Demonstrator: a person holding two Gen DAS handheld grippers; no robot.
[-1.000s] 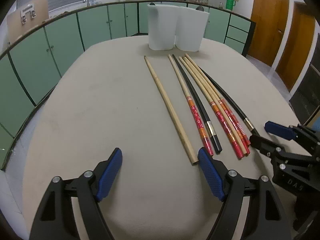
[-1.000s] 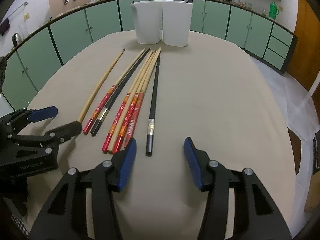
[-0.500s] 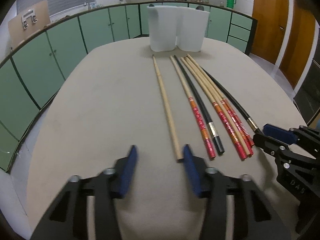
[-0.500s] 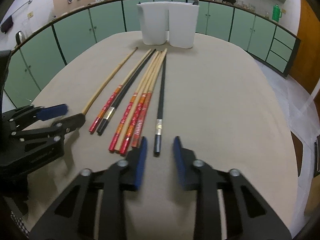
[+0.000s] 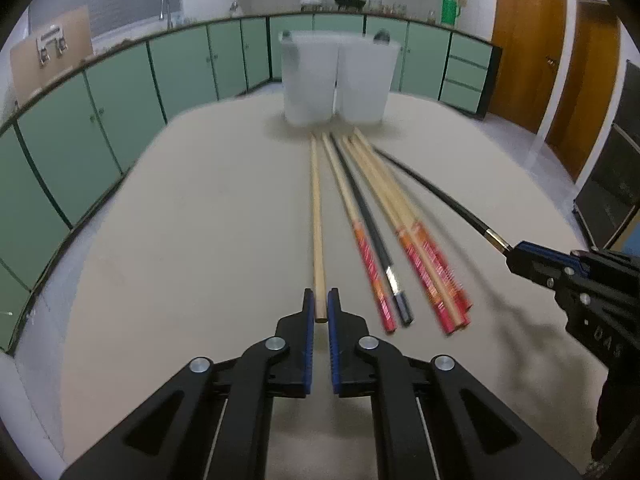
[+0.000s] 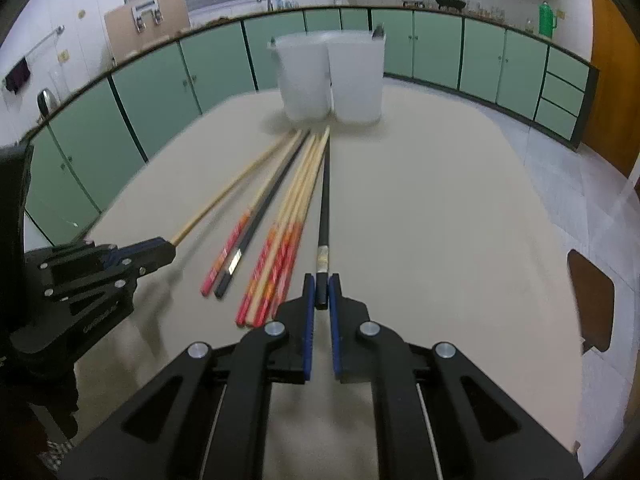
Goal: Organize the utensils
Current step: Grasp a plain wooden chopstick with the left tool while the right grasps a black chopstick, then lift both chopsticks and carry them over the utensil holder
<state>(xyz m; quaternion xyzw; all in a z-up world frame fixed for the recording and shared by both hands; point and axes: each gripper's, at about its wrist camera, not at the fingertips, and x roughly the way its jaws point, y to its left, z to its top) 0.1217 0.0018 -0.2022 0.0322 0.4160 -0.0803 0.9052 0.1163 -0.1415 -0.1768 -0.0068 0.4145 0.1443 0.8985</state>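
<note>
Green kitchen cabinets ring the beige table (image 5: 180, 240), where your left gripper (image 5: 321, 307) is clamped on the near end of the plain wooden chopstick (image 5: 317, 216). Your right gripper (image 6: 321, 294) pinches the black chopstick (image 6: 325, 196), with the red-handled chopsticks (image 6: 280, 256) lying just to its left. Both held sticks point straight ahead toward the white utensil holder (image 6: 330, 76).
</note>
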